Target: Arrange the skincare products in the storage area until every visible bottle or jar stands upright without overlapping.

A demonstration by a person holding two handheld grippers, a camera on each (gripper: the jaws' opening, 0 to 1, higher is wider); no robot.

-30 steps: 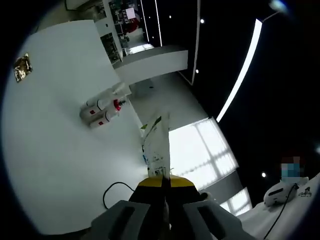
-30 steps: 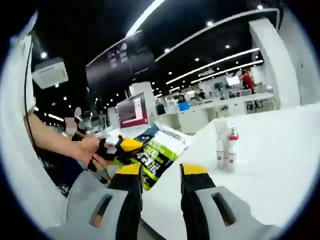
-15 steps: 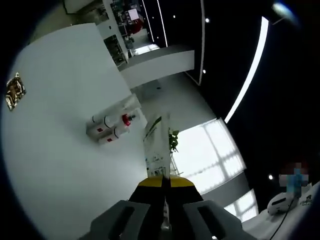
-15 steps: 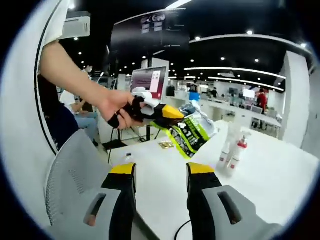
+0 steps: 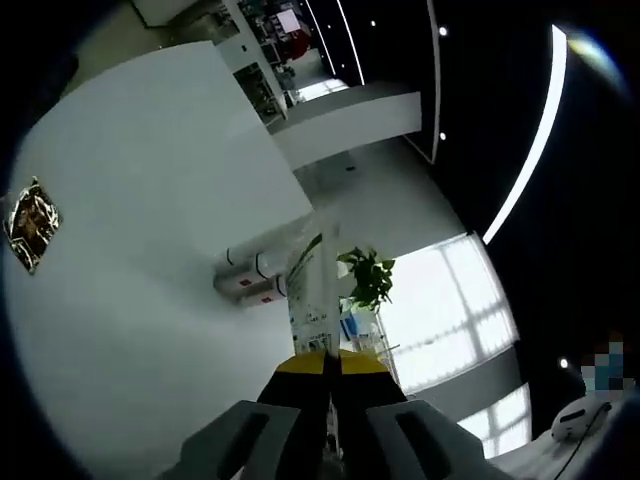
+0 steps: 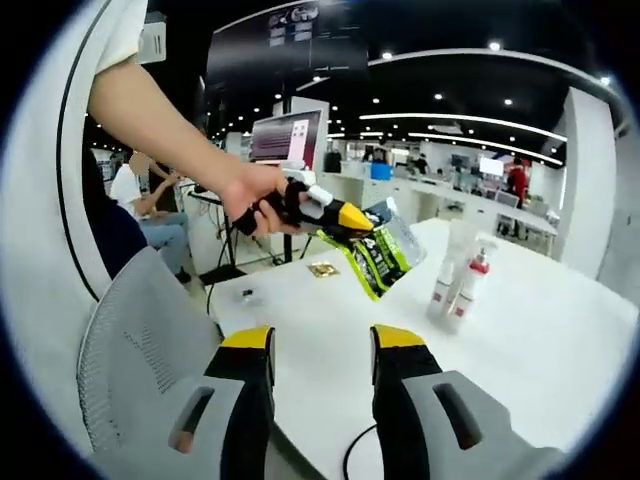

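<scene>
My left gripper (image 5: 326, 360) is shut on a white and green pouch (image 5: 311, 290), seen edge-on above its yellow tips. In the right gripper view a hand holds that left gripper (image 6: 352, 219) in the air over the white table (image 6: 560, 340), and the green and black pouch (image 6: 385, 250) hangs from it. A small group of white bottles (image 6: 455, 282) stands upright on the table, one with a red pump top (image 6: 479, 267). The same bottles (image 5: 250, 277) sit just left of the pouch. My right gripper (image 6: 320, 345) is open and holds nothing.
A small gold sachet (image 6: 322, 268) lies on the table, also visible as a gold sachet (image 5: 30, 225) at the far left. A tiny dark item (image 6: 247, 293) lies near the table edge. A black cable (image 6: 358, 452) curls below my right jaws. A grey chair back (image 6: 130, 340) stands left.
The left gripper, still shut on the pouch, has come over the table toward the bottles. The right gripper stays open; both views have shifted with the hands.
</scene>
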